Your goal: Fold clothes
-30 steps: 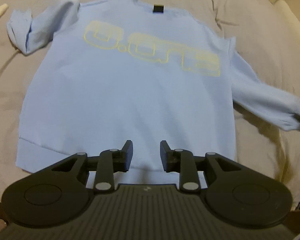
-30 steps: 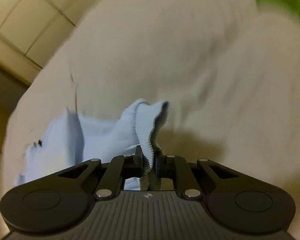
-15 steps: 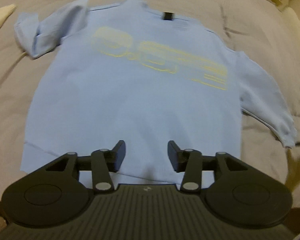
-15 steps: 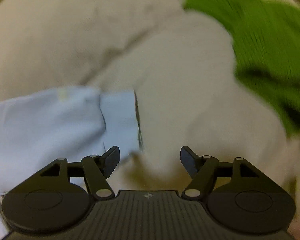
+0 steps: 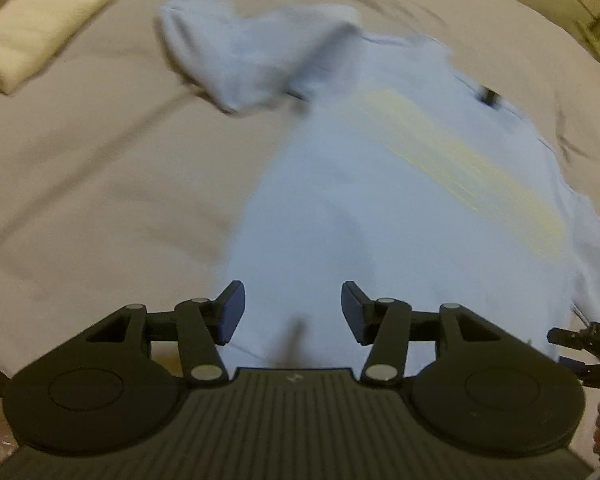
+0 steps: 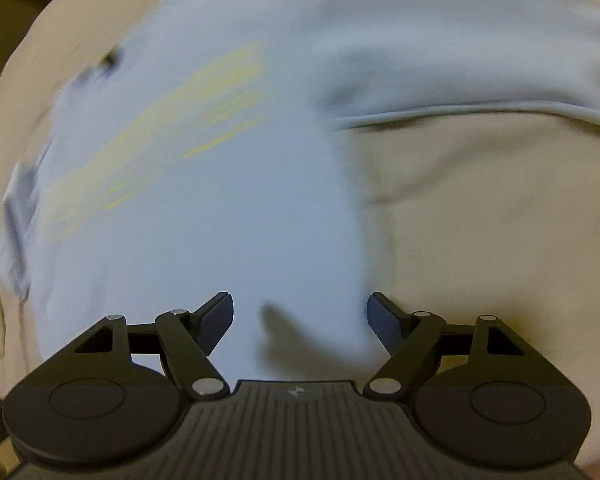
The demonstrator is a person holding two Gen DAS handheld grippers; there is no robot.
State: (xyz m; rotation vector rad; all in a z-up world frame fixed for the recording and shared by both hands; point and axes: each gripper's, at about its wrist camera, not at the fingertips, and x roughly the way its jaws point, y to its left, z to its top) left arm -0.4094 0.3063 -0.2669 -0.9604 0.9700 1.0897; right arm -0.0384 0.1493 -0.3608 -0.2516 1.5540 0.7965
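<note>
Left wrist view: the left gripper [image 5: 293,306] has its jaws spread wide with nothing between them, hovering over the lower part of a light blue sweatshirt [image 5: 380,216]. The sweatshirt lies spread on a beige bedsheet [image 5: 100,184], its body running up and to the right from the gripper. Yellow lettering [image 5: 460,168] crosses the chest, smeared by motion blur and unreadable. A dark tag [image 5: 489,97] sits at the neckline near the top right. One sleeve [image 5: 252,56] is bunched and folded at the upper left of the garment, lying on the sheet. Farther out, at the top left corner, a folded cream towel [image 5: 48,16] rests on the bed, well apart from the sweatshirt. At the right edge a bit of the right gripper [image 5: 584,344] shows as dark hardware.

Right wrist view: the right gripper [image 6: 300,318] is also wide open and empty, over the sweatshirt's [image 6: 204,208] lower right part, with the garment's side edge just inside its right finger. The blurred lettering [image 6: 160,136] and the tag [image 6: 109,60] lie to the upper left. The other sleeve [image 6: 460,52] stretches across the top right, lying on the bedsheet [image 6: 500,220].
</note>
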